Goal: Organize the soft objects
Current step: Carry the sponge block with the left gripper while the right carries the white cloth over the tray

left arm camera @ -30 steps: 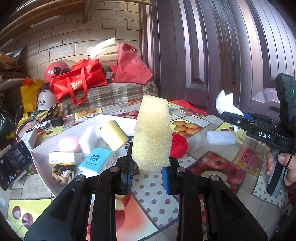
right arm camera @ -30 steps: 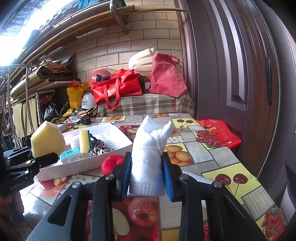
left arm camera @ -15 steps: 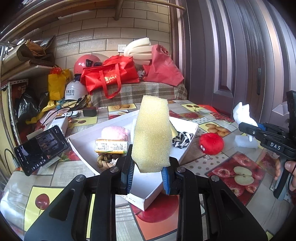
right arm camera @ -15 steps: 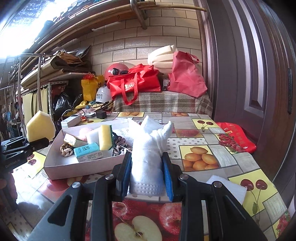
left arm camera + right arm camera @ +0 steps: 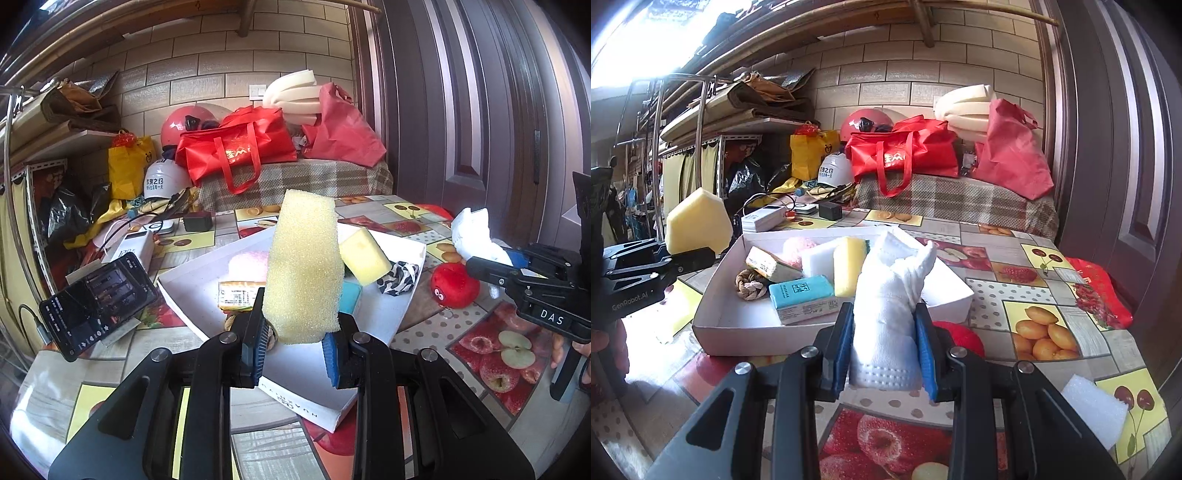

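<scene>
Above the near corner of the shallow white cardboard tray (image 5: 380, 321), my left gripper (image 5: 293, 350) squeezes the tall yellow foam sponge (image 5: 303, 266) upright; my right gripper (image 5: 884, 354), beside the tray, clamps the white knitted glove (image 5: 890, 306).

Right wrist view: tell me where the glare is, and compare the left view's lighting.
Right wrist view: daylight blows out the top-left corner, and the fisheye bends the door frame. Left wrist view: even light, no glare, sponge sharp.
</scene>
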Demonstrator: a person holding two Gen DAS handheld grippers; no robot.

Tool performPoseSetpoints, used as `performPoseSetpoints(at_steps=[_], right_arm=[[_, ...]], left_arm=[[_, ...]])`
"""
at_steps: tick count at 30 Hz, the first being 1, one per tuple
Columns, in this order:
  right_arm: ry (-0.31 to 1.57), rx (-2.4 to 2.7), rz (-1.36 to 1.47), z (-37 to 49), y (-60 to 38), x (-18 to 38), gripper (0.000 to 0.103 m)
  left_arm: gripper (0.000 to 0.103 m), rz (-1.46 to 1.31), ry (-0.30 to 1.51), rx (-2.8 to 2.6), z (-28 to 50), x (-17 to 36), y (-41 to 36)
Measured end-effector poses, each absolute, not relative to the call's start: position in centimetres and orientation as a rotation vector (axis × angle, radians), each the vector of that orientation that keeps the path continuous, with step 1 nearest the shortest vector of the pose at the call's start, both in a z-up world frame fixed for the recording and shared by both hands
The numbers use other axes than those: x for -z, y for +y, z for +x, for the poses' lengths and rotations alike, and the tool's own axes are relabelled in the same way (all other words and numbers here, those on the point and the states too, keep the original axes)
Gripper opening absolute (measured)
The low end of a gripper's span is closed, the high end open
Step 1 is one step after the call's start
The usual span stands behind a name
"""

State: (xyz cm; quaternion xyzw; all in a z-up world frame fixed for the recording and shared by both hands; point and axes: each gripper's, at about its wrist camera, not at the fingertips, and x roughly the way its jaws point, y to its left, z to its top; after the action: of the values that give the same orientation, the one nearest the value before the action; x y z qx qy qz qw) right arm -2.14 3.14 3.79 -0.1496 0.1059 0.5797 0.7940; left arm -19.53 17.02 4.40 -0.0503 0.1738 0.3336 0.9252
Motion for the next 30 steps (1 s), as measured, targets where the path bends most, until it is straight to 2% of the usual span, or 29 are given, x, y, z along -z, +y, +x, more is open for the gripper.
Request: performPoseSetpoints(at_steps=[30], right_arm=[[0.297,-1.369,-0.333,-4.1,11.8,-3.7,0.032]], left_arm=[[0.025,-0.155,0.391,-0.769,-16.0,-4.3,23.2]])
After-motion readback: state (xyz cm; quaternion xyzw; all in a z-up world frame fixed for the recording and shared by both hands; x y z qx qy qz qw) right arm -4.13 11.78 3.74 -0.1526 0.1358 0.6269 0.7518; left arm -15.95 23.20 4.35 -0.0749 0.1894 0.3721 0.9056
